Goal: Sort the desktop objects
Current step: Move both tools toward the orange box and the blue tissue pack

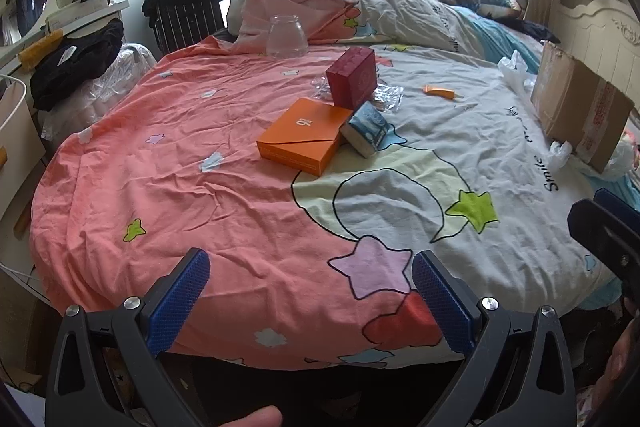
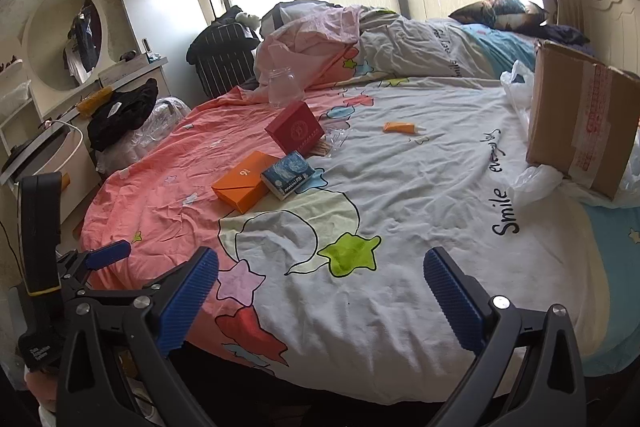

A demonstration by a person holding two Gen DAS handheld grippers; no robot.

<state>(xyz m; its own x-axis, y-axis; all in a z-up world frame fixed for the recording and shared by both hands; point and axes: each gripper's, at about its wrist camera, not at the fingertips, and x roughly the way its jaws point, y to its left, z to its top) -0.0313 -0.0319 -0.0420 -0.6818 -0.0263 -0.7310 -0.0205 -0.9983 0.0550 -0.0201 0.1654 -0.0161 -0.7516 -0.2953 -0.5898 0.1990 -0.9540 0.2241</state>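
On the bed cover lie an orange flat box [image 1: 304,135] [image 2: 246,181], a blue patterned box [image 1: 370,127] [image 2: 288,175] leaning on it, a dark red box [image 1: 352,77] [image 2: 296,131] behind them, a small orange tube [image 1: 439,91] [image 2: 400,127] and a clear glass jar [image 1: 286,37] [image 2: 285,87]. My left gripper [image 1: 310,301] is open and empty over the bed's near edge. My right gripper [image 2: 320,301] is open and empty, also at the near edge. All objects lie well ahead of both.
An open cardboard box [image 1: 576,107] [image 2: 580,123] stands on plastic bags at the right. A crumpled duvet [image 1: 360,7] is piled at the back. A dresser with dark clothes [image 1: 76,63] stands left of the bed. The other gripper shows at the right edge [image 1: 608,239].
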